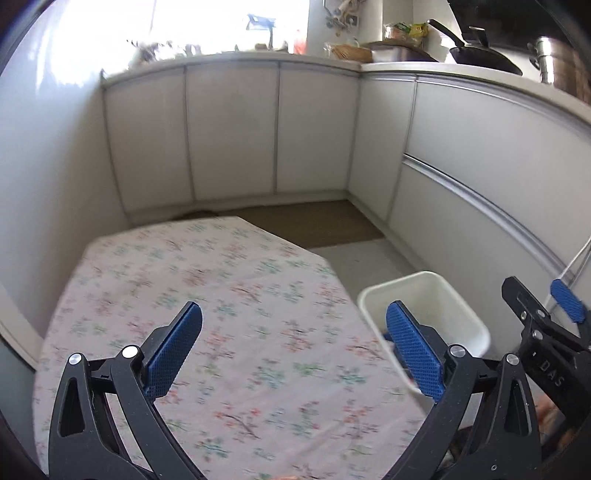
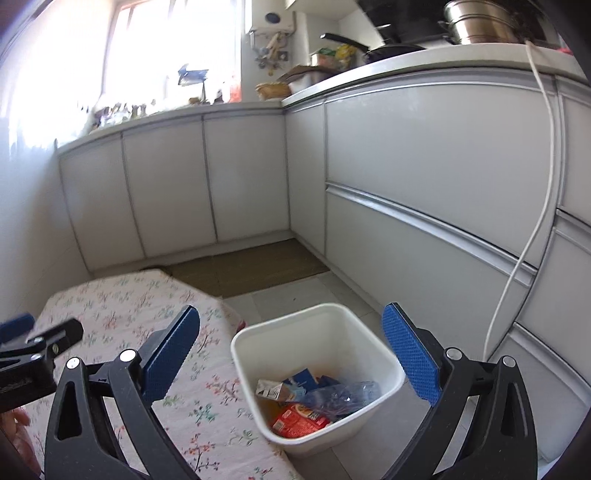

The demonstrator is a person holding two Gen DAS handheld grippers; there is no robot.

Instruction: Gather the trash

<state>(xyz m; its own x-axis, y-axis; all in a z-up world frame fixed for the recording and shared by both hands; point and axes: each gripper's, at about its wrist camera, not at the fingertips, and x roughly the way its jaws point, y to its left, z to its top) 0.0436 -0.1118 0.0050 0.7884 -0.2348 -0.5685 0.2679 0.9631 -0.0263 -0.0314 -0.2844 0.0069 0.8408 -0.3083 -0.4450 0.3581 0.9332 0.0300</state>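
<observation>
On the floor just right of the table [image 2: 207, 402] stands a white bin [image 2: 384, 363] holding the trash: a red packet [image 2: 299, 422], a crumpled plastic bottle [image 2: 340, 397] and a small carton [image 2: 271, 389]. Above the flowered cloth, the left gripper [image 1: 293, 345] hangs spread wide, holding nothing. Over the bin, the right gripper [image 2: 291, 354] gapes empty too.

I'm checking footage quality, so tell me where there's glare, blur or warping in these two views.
Left wrist view: window blown out white, floral tablecloth slightly smeared, cabinets bowed by fisheye. Right wrist view: window also overexposed, white bin fairly sharp.
</observation>
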